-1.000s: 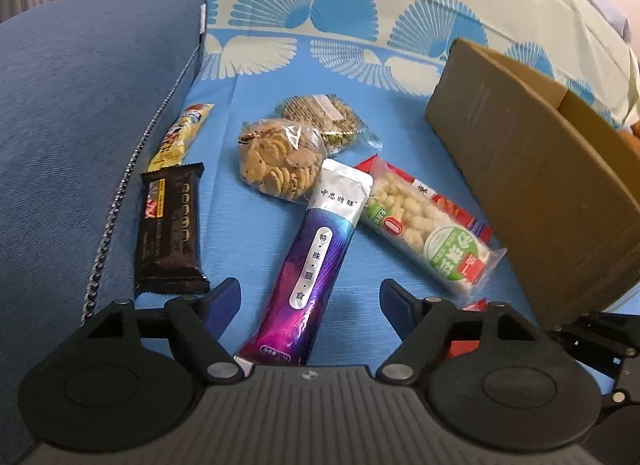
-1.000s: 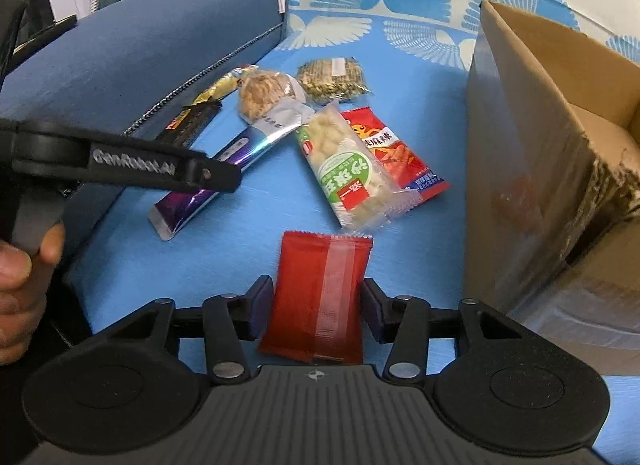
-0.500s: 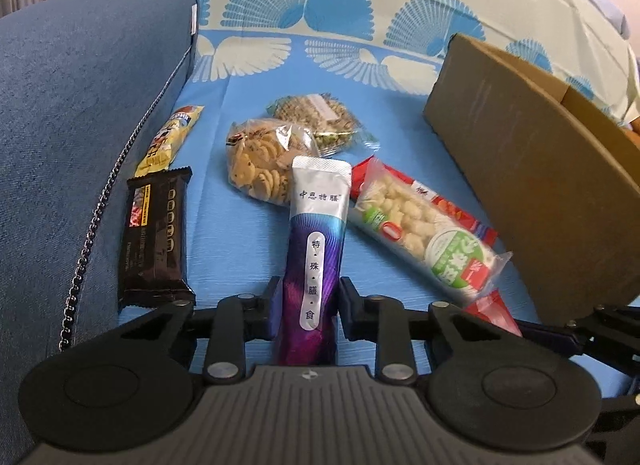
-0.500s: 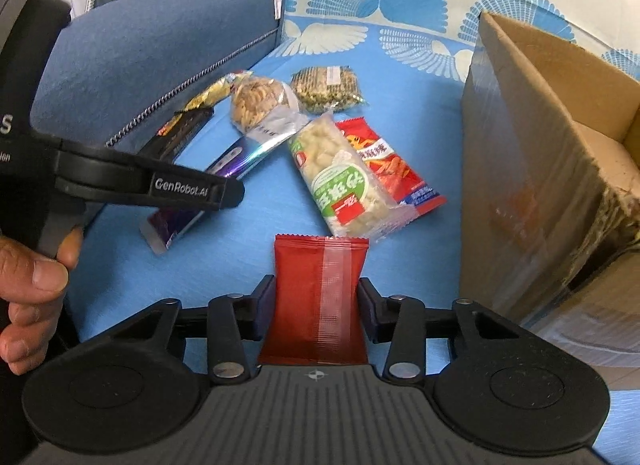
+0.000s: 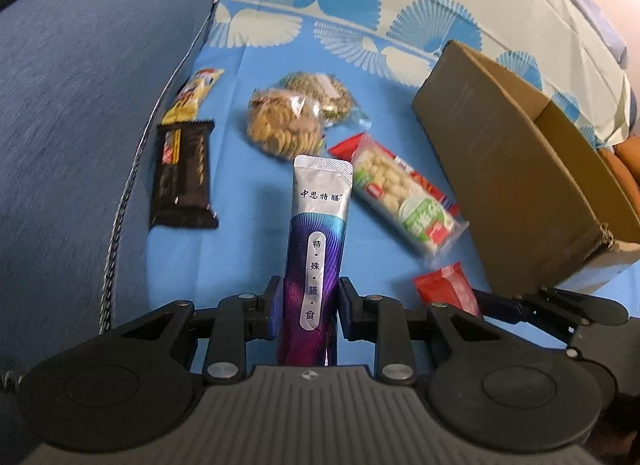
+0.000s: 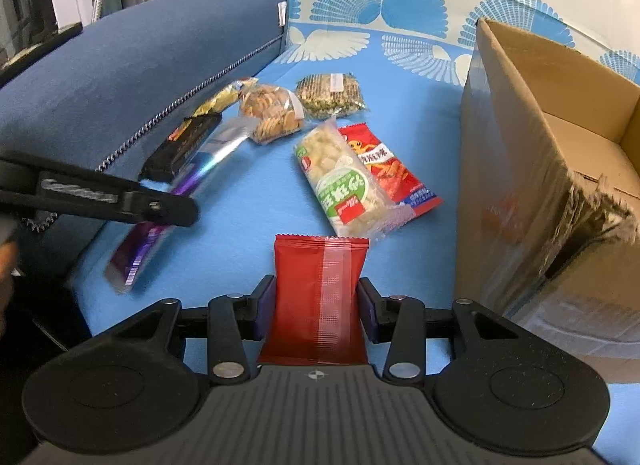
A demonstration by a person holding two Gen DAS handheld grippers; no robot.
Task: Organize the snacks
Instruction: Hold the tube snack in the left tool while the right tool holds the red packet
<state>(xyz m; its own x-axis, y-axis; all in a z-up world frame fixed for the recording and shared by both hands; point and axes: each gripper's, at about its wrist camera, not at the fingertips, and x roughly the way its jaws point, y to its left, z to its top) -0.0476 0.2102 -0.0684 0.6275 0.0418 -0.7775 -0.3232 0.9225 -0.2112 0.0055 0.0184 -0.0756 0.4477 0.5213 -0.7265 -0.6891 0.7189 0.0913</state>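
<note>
1. Reading the purple-and-silver stick pack [image 5: 318,249] first: its silver top carries "中恩特膳" and a white strip down the purple part reads "特·殊·膳·食".
2. The left gripper [image 5: 309,307] has its jaws closed on the lower part of that pack, which points straight out ahead and looks lifted off the blue sheet [image 5: 248,233], though its bottom end is hidden behind the gripper body.
3. From the right wrist view the same left gripper [image 6: 160,207] reaches in from the left edge; the white lettering on its black arm is too blurred to read, and the stick pack [image 6: 188,181] under it is smeared by motion.
4. The right gripper [image 6: 316,305] clamps its jaws on a plain red packet [image 6: 318,293] with a clear seam strip and no writing that I can see; its lower edge is hidden by the gripper body.
5. A clear bag of puffed snacks [image 6: 346,185] with a green and white label lies partly over a red chip bag [image 6: 390,169]; their print is too small to read.
6. Further back lie a bag of small round biscuits [image 5: 286,125], a greenish cracker pack [image 6: 330,95], a dark chocolate bar [image 5: 182,177] and a yellow bar [image 5: 192,95] against the blue cushion [image 5: 72,125].
7. The open cardboard box [image 6: 532,153] stands at the right, cut off by the frame, with clear tape wrinkled over its near corner.
8. A thumb [image 6: 7,265] shows at the left edge, mostly out of frame.
</note>
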